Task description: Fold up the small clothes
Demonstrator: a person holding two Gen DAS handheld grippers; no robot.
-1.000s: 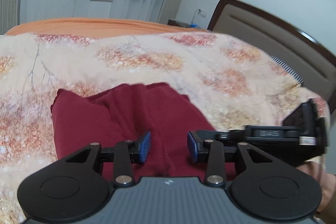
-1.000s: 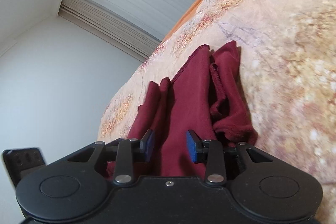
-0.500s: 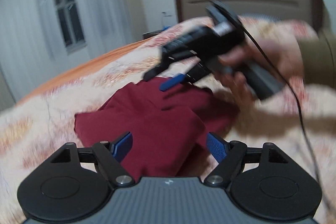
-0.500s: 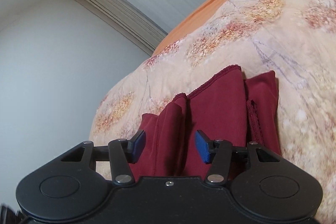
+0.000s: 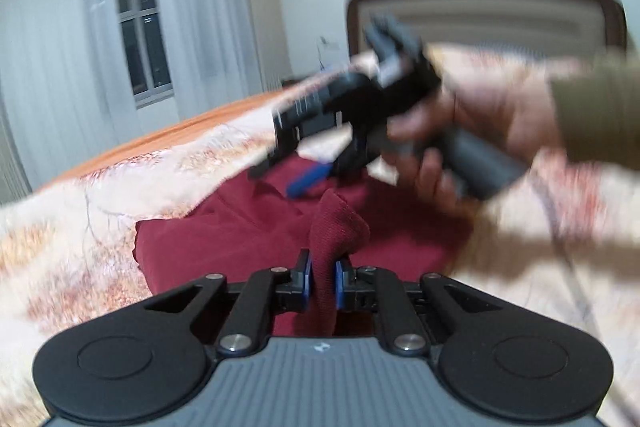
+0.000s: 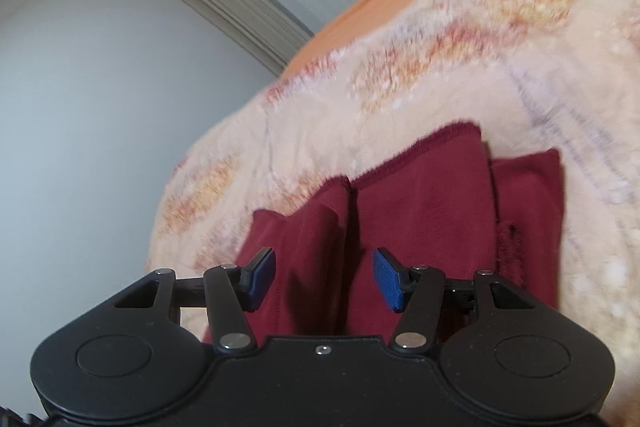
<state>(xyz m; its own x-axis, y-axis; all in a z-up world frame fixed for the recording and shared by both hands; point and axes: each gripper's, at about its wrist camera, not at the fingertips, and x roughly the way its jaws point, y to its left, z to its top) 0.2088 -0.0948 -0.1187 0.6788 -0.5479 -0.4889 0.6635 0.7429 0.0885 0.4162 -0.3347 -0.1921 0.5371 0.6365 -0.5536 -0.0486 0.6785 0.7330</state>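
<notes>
Maroon garment is spread on the bed.
A raised fold is pinched between the left gripper jaws; the right gripper jaws are held wide apart above it, empty.

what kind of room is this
Most likely a bedroom. A bed with a floral bedspread fills the view, a padded headboard stands against the wall, and sheer curtains hang over a window. The dark red garment lies on the bed.

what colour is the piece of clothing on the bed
Dark red garment, plain with no pattern; the right wrist view shows it best.
</notes>
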